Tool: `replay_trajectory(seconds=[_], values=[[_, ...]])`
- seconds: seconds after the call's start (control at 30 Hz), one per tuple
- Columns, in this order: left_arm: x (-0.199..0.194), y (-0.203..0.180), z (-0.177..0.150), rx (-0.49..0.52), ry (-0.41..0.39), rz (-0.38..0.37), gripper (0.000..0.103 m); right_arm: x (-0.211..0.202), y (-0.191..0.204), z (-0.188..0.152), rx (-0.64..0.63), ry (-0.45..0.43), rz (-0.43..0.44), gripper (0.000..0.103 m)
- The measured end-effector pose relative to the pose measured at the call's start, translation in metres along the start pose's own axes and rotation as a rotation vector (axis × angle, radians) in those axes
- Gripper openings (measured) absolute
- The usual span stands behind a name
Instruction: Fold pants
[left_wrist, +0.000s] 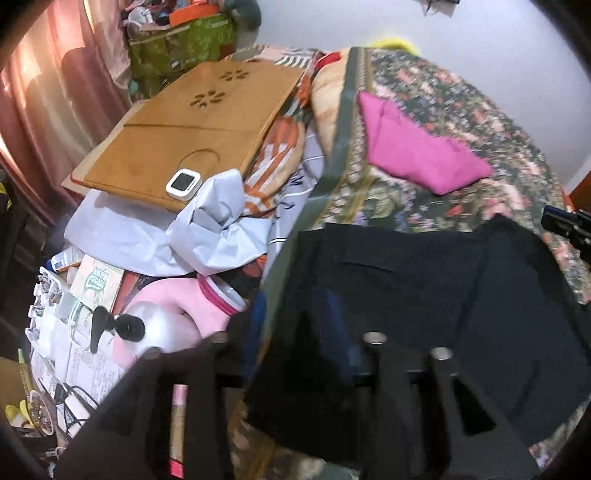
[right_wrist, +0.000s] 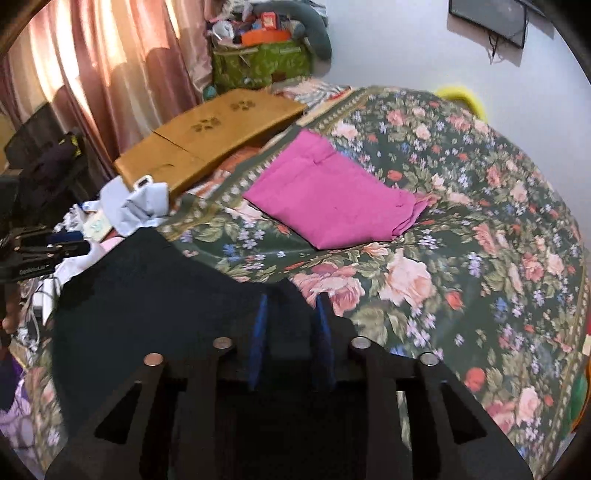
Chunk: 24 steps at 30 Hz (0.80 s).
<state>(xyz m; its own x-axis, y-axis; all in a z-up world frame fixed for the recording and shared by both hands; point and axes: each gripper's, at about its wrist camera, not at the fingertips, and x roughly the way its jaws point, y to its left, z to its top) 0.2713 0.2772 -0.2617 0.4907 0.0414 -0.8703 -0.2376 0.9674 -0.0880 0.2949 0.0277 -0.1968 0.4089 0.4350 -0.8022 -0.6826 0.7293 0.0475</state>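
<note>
Dark navy fabric pants (right_wrist: 147, 295) spread on the floral-quilted bed (right_wrist: 461, 221). Right hand-held gripper (right_wrist: 290, 332) part-open around a fold, left hand-held gripper (left_wrist: 295, 321) half hidden by cloth; grip impossible to tell. Likely risk: loose hold, slipping fold, crooked crease.

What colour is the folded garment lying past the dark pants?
Bright pink, the folded garment; clearest in the right wrist view.

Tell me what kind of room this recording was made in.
Most likely a home bedroom. A bed covered by a floral bedspread fills the view, with folded pink pants lying on it and dark pants in front. Pink curtains hang behind, and household clutter sits beside the bed.
</note>
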Motion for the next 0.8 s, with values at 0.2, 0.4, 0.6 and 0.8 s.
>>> replay_trajectory(seconds=[0.2, 0.4, 0.6, 0.8], values=[[-0.034, -0.009, -0.017, -0.051, -0.044, -0.038, 0.088, -0.048, 0.018, -0.030, -0.009, -0.049, 0.017, 0.038], [-0.042, -0.012, -0.043, -0.108, 0.019, -0.095, 0.089, -0.077, 0.031, -0.069, 0.004, -0.071, 0.014, 0.045], [-0.035, -0.012, -0.070, -0.154, 0.075, -0.121, 0.089, -0.082, 0.043, -0.103, -0.011, -0.038, -0.005, 0.045], [-0.022, -0.015, -0.077, -0.220, 0.135, -0.246, 0.089, -0.075, 0.048, -0.128, 0.029, 0.009, 0.018, 0.045]])
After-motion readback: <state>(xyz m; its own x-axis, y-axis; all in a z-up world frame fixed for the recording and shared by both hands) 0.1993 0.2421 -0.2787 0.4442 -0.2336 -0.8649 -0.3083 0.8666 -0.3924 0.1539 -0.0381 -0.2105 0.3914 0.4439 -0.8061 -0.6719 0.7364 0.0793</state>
